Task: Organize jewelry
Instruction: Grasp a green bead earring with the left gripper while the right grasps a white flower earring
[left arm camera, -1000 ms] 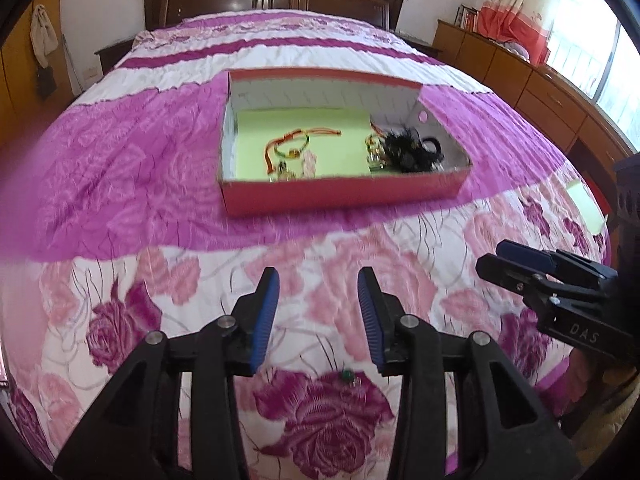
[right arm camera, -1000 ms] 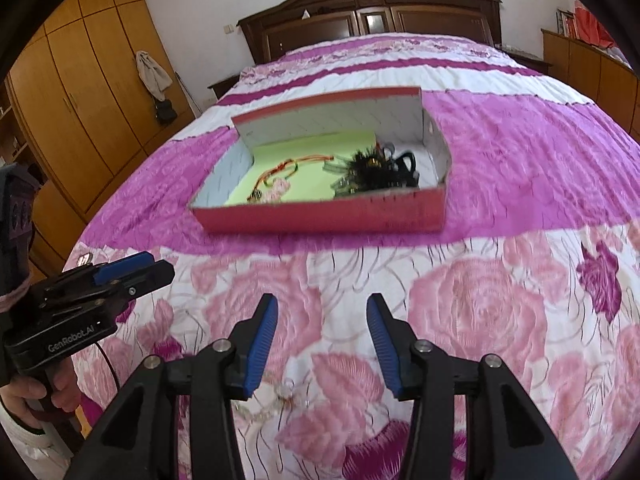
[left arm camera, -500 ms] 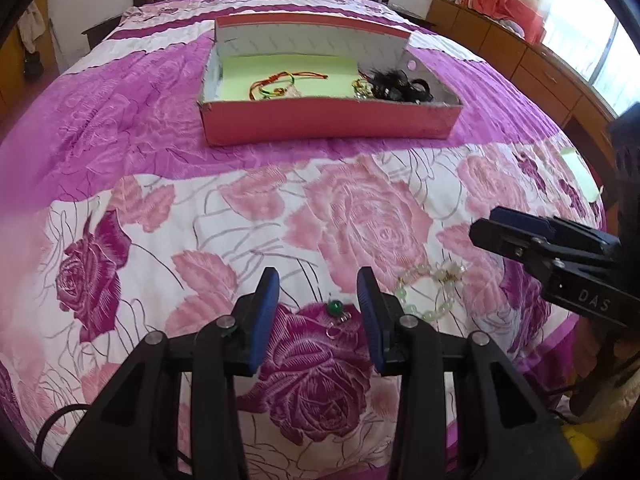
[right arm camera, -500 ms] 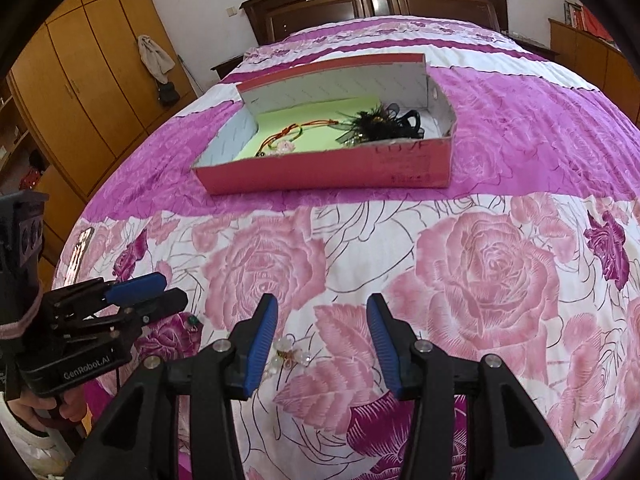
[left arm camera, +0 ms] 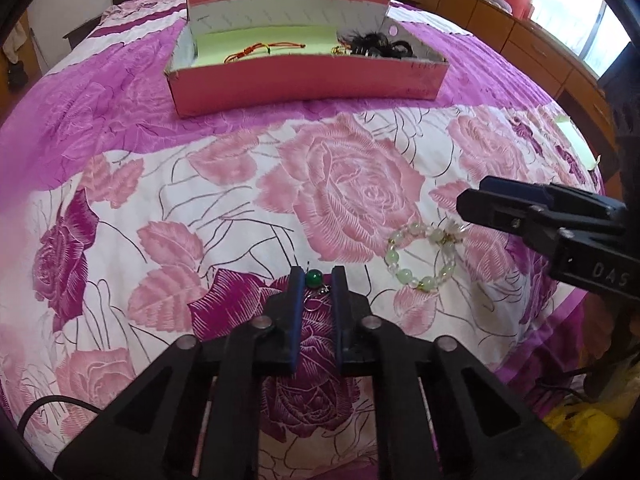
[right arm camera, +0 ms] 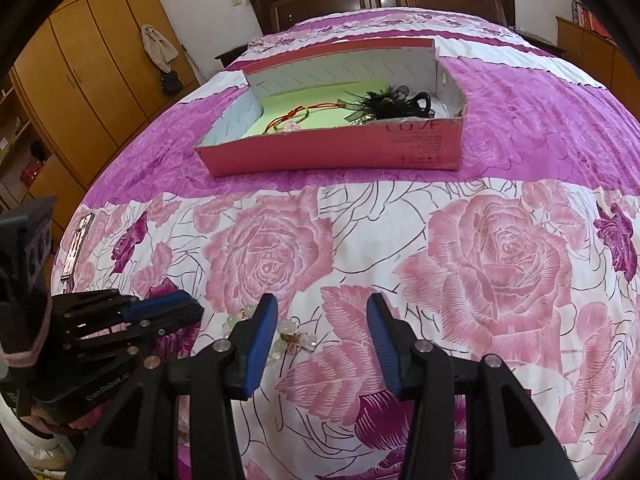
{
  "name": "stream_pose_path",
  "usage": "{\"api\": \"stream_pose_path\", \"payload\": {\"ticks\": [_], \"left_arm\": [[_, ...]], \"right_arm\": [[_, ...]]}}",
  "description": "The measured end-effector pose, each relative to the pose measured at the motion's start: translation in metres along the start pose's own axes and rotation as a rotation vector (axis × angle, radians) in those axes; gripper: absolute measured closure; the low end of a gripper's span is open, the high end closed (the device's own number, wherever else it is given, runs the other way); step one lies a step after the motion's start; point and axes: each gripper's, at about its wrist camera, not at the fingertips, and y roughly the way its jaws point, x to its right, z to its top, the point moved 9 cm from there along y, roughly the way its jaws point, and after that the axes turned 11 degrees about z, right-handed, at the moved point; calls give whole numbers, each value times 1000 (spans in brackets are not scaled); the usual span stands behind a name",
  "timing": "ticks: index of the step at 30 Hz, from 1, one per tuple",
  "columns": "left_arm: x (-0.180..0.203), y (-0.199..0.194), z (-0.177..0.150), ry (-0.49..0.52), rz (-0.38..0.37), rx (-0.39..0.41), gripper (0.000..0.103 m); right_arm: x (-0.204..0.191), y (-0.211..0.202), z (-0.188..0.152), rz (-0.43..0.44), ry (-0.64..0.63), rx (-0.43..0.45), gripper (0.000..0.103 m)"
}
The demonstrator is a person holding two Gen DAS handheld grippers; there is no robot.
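The left gripper has its blue-padded fingers drawn close together around a green bead earring; the bead and its small metal hook sit in the narrow gap between the pads, low against the floral bedspread. Whether the pads actually press on the earring cannot be told. Just to the right of it, a pale green bead bracelet lies in a loop on the bedspread, its clear flower-shaped charm close under the tips of the right gripper.

The right gripper's fingers are spread wide with nothing between them, hovering above the bedspread. The bracelet shows partly beside and behind its left finger, with the charm just inside the gap.

Farther up the bed, well apart from both grippers, stands a red cardboard box with white inner walls and a light green lining. Inside it lie a red and orange cord bracelet towards the left and a black feathered hair accessory towards the right. A phone rests near the left edge of the bed, and wooden wardrobes line the wall beyond.
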Motion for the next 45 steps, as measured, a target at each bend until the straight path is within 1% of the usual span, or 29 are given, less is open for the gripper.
{"api": "stream_pose_path", "payload": {"ticks": [7,9,10,20,25,27,29,30,31,36,45], "left_arm": [[1,3,-1,6,5,7,100],[0,1,1,-2,0,13,100],[-1,0,2,-6,-3,18,103],[-17,-14,14,-68,-1,61,103],[-20,-15,16,-74,4,67,103],[-20,-14,15,-73,5,66,103],[-19,-14,15,-72,6,66,103],[-19,-14,16,-71,7,66,103],[-19,-14,16,-70,9,66,103],[-21,-17,18,-78,16,76,103],[-23,-27,29,-94,14,117,103]], "right_arm": [[-4,4,-4,17,-2,-16,54],[-6,6,-5,24,-6,-24,54],[-7,6,-6,26,-7,-27,54],[-19,25,-21,74,-15,-98,54],[-23,34,-25,72,-34,-115,52],[-22,37,-26,66,-40,-111,57],[-20,38,-27,52,-50,-114,73],[-19,38,-27,48,-51,-112,77],[-18,38,-26,48,-50,-110,84],[-14,33,-23,68,-27,-84,86],[-13,7,-1,46,-46,32,87]]}}
